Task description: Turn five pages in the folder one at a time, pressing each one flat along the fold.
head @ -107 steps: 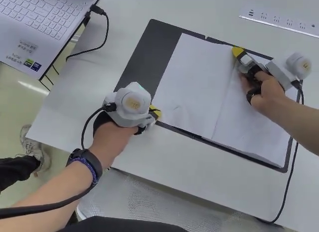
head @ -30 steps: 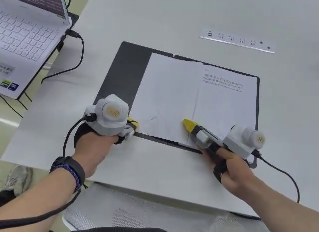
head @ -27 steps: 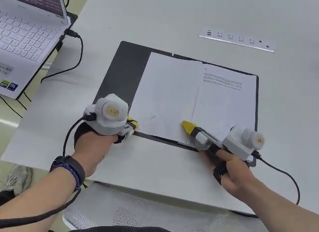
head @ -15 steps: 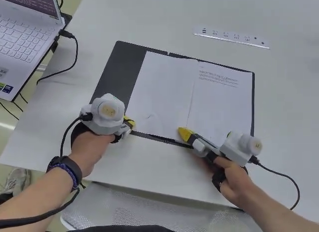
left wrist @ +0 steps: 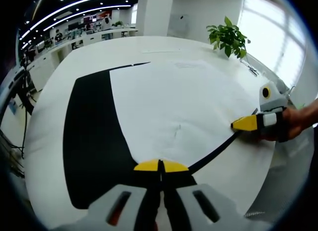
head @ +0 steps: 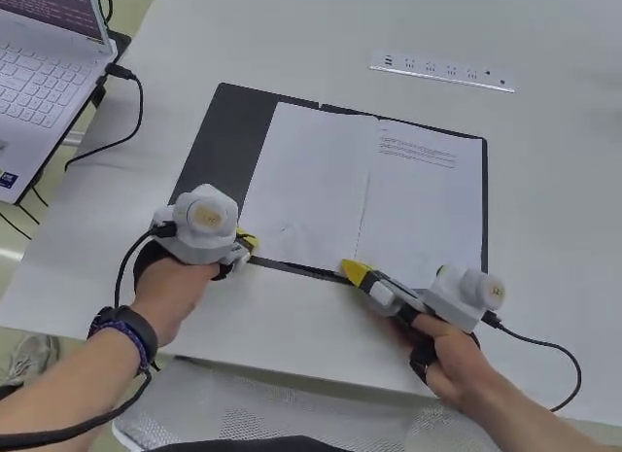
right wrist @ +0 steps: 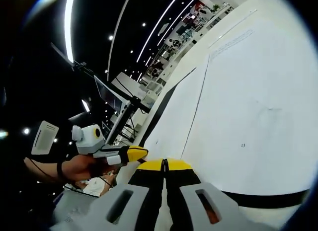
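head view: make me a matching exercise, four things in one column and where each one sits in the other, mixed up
Things:
1. laptop
2. power strip
3. left gripper
4. right gripper

Places:
a. by the near end of the fold
b. beyond the far edge of the folder
c. far left, off to the folder's side
d. at the near corner of the left page

Pairs: 1-c, 2-b, 3-d, 4-a
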A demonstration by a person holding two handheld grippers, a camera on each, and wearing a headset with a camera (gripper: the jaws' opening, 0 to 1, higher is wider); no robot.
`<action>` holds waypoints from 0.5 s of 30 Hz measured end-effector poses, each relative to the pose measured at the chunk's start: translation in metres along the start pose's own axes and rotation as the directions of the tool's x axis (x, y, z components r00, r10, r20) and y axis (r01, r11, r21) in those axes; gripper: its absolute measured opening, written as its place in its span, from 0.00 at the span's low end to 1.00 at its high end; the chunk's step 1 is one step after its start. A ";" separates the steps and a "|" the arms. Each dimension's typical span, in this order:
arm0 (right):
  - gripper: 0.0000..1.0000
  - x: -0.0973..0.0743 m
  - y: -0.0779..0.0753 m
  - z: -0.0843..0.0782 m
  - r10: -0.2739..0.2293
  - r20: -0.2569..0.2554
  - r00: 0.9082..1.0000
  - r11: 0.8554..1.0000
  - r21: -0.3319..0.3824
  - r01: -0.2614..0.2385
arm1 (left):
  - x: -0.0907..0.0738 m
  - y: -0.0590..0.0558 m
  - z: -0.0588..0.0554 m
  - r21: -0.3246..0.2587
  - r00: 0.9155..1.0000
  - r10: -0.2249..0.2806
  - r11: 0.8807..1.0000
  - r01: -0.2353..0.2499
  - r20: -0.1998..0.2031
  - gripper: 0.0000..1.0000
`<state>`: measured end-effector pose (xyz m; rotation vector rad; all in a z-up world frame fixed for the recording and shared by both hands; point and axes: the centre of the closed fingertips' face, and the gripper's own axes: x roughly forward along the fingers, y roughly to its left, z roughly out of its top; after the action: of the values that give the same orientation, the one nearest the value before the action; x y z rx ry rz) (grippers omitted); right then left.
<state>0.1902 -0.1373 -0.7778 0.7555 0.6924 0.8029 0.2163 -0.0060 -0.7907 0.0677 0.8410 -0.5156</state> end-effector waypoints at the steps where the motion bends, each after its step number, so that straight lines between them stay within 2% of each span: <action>1: 0.00 -0.002 0.000 -0.003 -0.002 -0.004 1.000 1.000 0.015 0.002 | 0.000 0.000 0.000 0.000 1.000 0.001 1.000 -0.001 -0.001 0.00; 6: 0.00 -0.007 0.004 -0.017 -0.007 -0.043 0.999 1.000 0.018 0.008 | 0.000 0.000 0.000 -0.031 1.000 0.017 0.999 -0.018 -0.008 0.00; 9: 0.00 -0.009 0.005 -0.020 -0.010 -0.047 0.999 1.000 0.010 0.011 | 0.000 -0.001 0.000 -0.033 0.999 0.034 0.999 -0.034 -0.013 0.00; 11: 0.00 -0.012 0.006 -0.018 -0.008 -0.042 0.999 1.000 0.014 0.008 | -0.001 -0.003 -0.001 -0.040 0.999 0.033 0.999 -0.034 -0.021 0.00; 15: 0.00 -0.018 0.010 -0.003 0.003 0.000 1.000 1.000 0.015 -0.003 | -0.005 -0.011 -0.001 -0.033 0.999 0.032 0.999 -0.033 -0.027 0.06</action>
<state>0.1753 -0.1461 -0.7670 0.7704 0.6985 0.8011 0.2074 -0.0132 -0.7860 0.0573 0.8730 -0.4704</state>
